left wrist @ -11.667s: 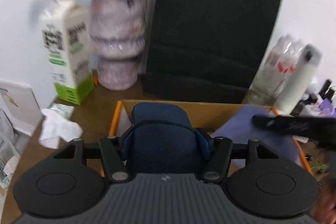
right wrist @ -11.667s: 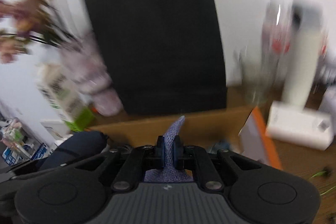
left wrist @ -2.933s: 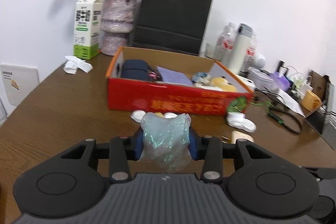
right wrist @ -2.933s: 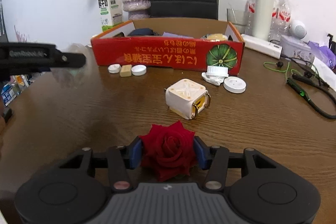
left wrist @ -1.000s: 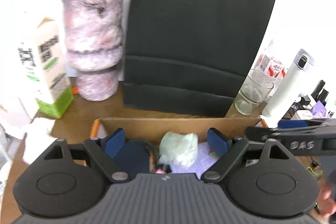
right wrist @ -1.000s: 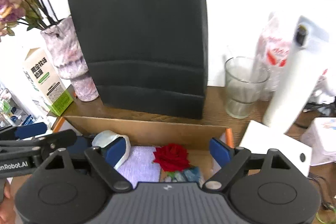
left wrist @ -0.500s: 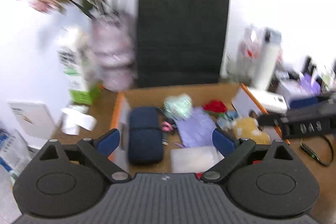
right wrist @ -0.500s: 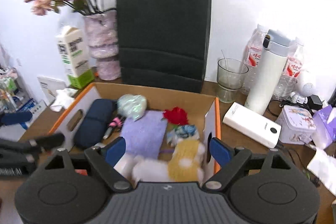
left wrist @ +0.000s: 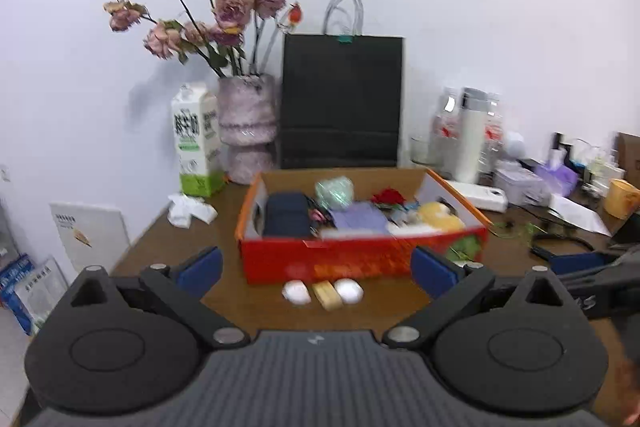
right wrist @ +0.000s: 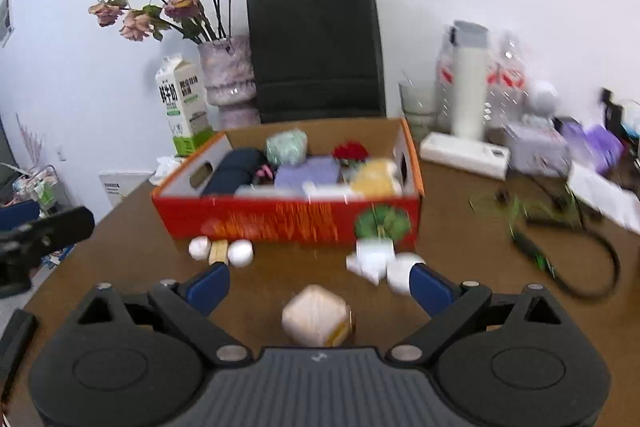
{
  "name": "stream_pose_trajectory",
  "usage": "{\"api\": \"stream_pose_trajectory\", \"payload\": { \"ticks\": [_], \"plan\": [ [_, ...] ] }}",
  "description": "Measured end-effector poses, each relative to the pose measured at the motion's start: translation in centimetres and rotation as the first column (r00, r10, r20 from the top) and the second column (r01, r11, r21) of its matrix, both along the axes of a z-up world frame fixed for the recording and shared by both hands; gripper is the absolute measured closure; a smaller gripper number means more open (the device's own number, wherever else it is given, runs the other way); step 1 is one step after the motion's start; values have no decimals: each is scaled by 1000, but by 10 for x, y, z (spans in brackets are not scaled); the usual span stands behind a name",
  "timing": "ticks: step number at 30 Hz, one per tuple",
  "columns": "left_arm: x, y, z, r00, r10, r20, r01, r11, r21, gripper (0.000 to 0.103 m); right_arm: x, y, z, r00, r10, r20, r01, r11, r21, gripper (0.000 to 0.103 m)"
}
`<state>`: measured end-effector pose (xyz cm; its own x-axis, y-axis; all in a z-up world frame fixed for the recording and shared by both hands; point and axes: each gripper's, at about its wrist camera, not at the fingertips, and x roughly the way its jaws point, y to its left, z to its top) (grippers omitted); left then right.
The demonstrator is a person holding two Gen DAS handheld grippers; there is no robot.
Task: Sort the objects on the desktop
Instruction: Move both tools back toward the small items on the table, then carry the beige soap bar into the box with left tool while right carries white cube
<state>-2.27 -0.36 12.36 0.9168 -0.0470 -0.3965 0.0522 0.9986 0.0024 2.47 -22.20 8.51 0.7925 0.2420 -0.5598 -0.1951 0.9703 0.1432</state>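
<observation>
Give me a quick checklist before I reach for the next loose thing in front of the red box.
1. Left gripper open and empty: ok.
2. Right gripper open and empty: ok.
3. Red rose and green wad lying inside the red box: ok.
4. Cream cube on the table between the right gripper's fingers: ok.
5. White caps and tan block loose on the table by the box front: not ok.
6. Cube's orientation: cannot tell, blurred.
</observation>
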Motion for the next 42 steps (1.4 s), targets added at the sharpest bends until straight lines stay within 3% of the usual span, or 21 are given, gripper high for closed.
{"api": "stream_pose_trajectory", "payload": {
  "ticks": [4, 8, 13, 19, 26, 30, 34, 38, 42],
  "plan": [
    [-34, 1, -16, 1000, 27, 0, -27, 998, -54, 0, -46, 6, -13, 999, -10, 50, 12, 999, -42, 6],
    [-60, -7, -45, 999, 39, -31, -40, 999, -28, 0, -86, 3, -29, 997, -5, 73, 6, 1000, -13, 6],
    [-75, -14, -76, 998, 29, -62, -28, 1000, 5, 0, -106, 3, -49, 999, -10, 51, 11, 1000, -20, 7],
    [-69, -8, -93, 992, 19, -126, -21, 1000, -10, 0, -109, 5, -64, 998, 15, 56, -12, 998, -55, 7],
    [-26, 8, -94, 981, -9, -196, 0, 999, -45, 2, -69, 10, -69, 999, 49, 9, -48, 997, -52, 9],
    [11, 17, -96, 975, -12, -222, 1, 999, -50, 18, -33, 11, -73, 998, 56, -20, -58, 995, -86, 15],
    [54, 20, -95, 972, -62, -228, 45, 996, -81, 22, 5, 15, -75, 993, 118, -29, -120, 986, -112, 20],
    [101, 12, -96, 967, -83, -242, 59, 993, -104, 35, 37, 22, -79, 987, 157, -37, -161, 974, -158, 44],
    [136, -3, -104, 959, -105, -264, 89, 993, -73, 40, 56, 23, -81, 985, 167, -34, -170, 976, -135, 51]
  ]
}}
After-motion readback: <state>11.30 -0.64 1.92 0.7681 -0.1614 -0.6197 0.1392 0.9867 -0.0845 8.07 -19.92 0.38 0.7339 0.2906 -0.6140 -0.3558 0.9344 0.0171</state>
